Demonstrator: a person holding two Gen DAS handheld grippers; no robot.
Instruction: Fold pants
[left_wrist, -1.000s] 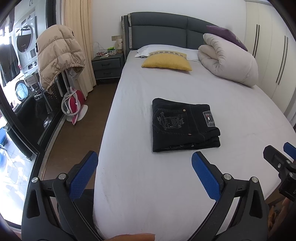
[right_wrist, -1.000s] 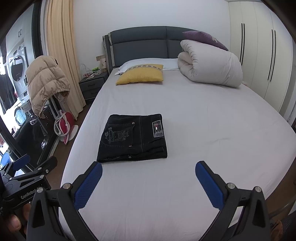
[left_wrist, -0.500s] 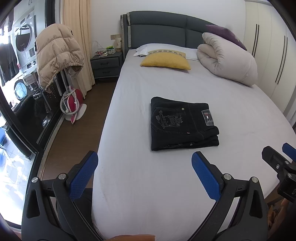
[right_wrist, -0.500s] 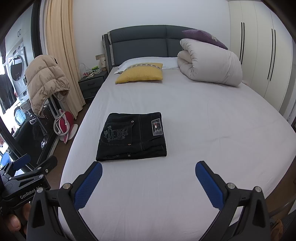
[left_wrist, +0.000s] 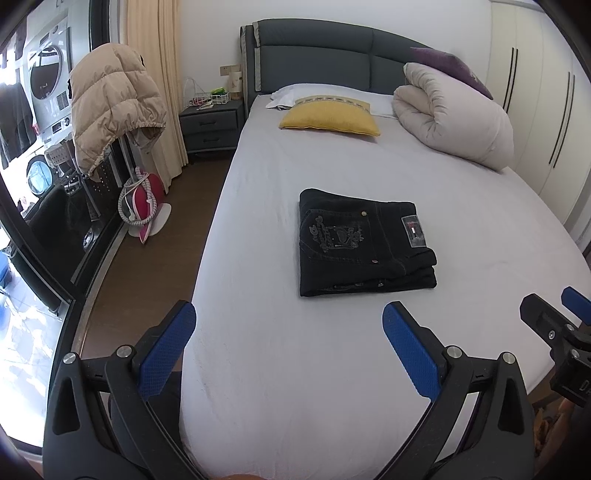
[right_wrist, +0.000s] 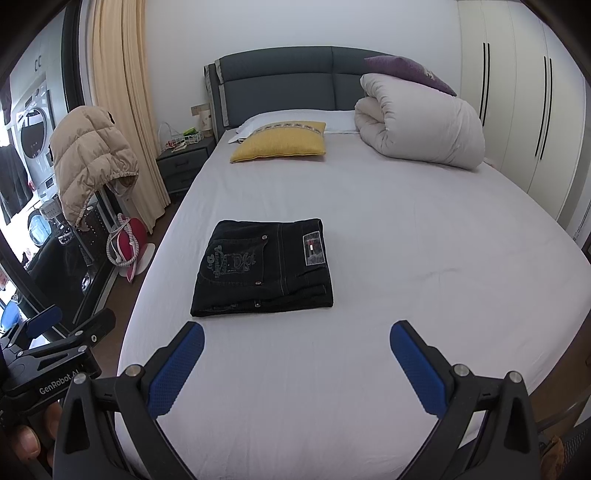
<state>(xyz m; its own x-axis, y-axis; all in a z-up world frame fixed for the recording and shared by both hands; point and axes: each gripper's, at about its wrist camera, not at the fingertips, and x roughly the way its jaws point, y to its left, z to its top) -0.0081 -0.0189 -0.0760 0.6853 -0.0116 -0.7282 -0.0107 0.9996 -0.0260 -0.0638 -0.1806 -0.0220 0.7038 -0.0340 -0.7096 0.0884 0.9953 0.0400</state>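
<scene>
the pants (left_wrist: 364, 245) lie folded into a compact dark rectangle on the bed (left_wrist: 332, 369), nearer its left edge than its right and well short of the yellow pillow (left_wrist: 330, 117) and the rolled duvet (left_wrist: 454, 118) at the headboard end. the back pocket with its pale stitching and the waistband patch face up, and along the near edge i can see several layers stacked on one another, fairly square, with only a slight stagger at the right corner. from the right wrist view the pants (right_wrist: 264, 267) read the same way: flat, squared, nothing trailing onto the sheet.

my left gripper (left_wrist: 288, 341) hangs over the near end of the bed with its blue pads spread wide and nothing between them, well apart from the cloth. my right gripper (right_wrist: 297, 354) is the same, pads wide, empty, off the garment and near the foot of the mattress.

i judge the folding itself done: no leg or waistband is loose that i can see. what might be left is small, perhaps nudging that right corner flush or pressing the stack flat, if anything at all
</scene>
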